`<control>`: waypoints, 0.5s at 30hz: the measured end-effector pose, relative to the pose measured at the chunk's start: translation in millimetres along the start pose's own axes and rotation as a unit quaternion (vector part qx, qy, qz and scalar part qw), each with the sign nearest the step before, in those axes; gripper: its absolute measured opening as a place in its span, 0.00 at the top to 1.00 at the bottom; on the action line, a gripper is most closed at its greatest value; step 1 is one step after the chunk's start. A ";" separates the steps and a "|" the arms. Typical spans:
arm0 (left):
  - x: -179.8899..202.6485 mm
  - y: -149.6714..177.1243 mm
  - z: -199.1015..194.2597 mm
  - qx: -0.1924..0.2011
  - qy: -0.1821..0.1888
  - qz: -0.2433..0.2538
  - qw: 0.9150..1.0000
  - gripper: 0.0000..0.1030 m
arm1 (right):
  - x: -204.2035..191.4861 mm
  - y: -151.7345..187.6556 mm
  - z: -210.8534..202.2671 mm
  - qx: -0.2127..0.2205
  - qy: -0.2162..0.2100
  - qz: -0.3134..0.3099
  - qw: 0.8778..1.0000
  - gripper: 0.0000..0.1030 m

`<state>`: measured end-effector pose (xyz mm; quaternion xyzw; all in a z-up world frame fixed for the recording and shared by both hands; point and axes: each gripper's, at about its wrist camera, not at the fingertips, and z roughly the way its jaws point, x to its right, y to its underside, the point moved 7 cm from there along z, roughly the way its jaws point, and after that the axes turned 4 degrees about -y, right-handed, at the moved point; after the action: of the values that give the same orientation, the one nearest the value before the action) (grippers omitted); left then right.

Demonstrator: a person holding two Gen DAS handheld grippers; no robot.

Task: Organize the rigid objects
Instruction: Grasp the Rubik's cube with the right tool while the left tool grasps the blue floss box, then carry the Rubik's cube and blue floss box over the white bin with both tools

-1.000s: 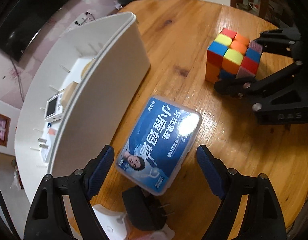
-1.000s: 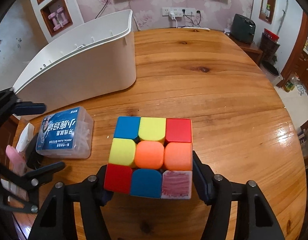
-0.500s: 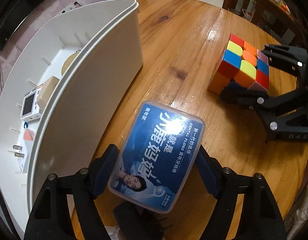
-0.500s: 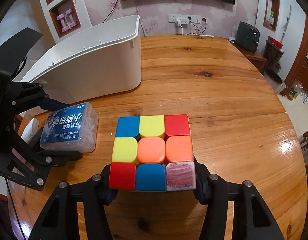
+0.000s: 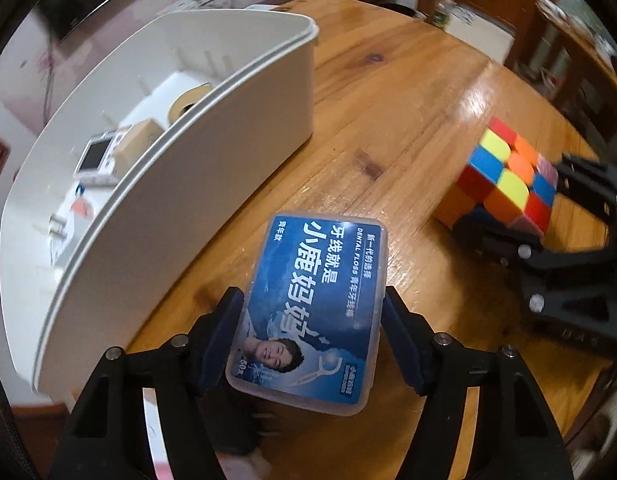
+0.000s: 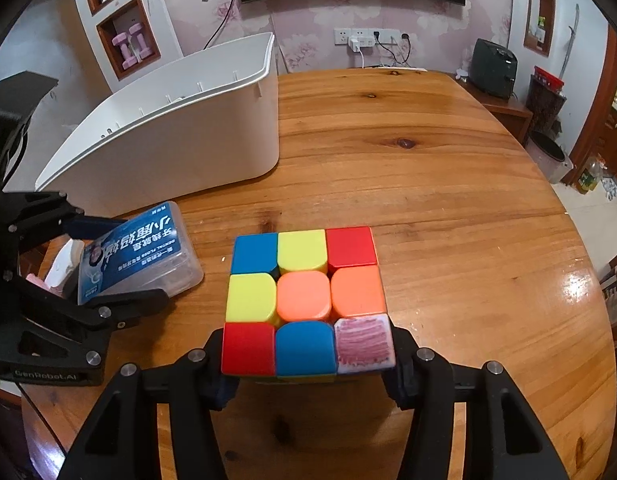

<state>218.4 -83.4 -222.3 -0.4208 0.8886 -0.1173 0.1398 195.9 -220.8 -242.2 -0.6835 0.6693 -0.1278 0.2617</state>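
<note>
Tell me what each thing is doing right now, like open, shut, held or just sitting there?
Left gripper: jaws just closed in, now shut on the floss box.
Floss box: lid shut, gripped at its sides.
Right gripper: shut on the puzzle cube.
Puzzle cube: scrambled, gripped at its near end.
White bin: open-topped, upright on the table, some items already inside.

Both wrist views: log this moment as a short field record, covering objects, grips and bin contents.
left gripper: fingers have just been closing, now on the sides of the dental floss box
right gripper: fingers clamp the puzzle cube
surface: round wooden table
white bin: holds a tape roll and small gadgets
</note>
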 end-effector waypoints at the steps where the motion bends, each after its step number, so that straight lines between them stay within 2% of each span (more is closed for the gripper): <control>1: -0.2 1.0 -1.9 -0.001 0.002 -0.010 1.000 0.31 | -0.5 0.6 -1.8 0.002 0.000 0.000 1.000 0.45; 9: -0.6 22.9 -26.3 0.016 0.008 -0.102 0.995 0.32 | -7.8 5.4 -27.8 0.025 -0.003 -0.015 1.000 0.45; 15: -6.7 39.4 -44.4 0.023 0.032 -0.180 0.983 0.33 | -15.2 12.3 -51.6 0.040 -0.006 -0.024 0.999 0.45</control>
<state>178.8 -49.7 -192.6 -0.5666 0.7995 -0.1740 0.0975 157.3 -215.0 -203.2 -0.6888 0.6458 -0.1570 0.2896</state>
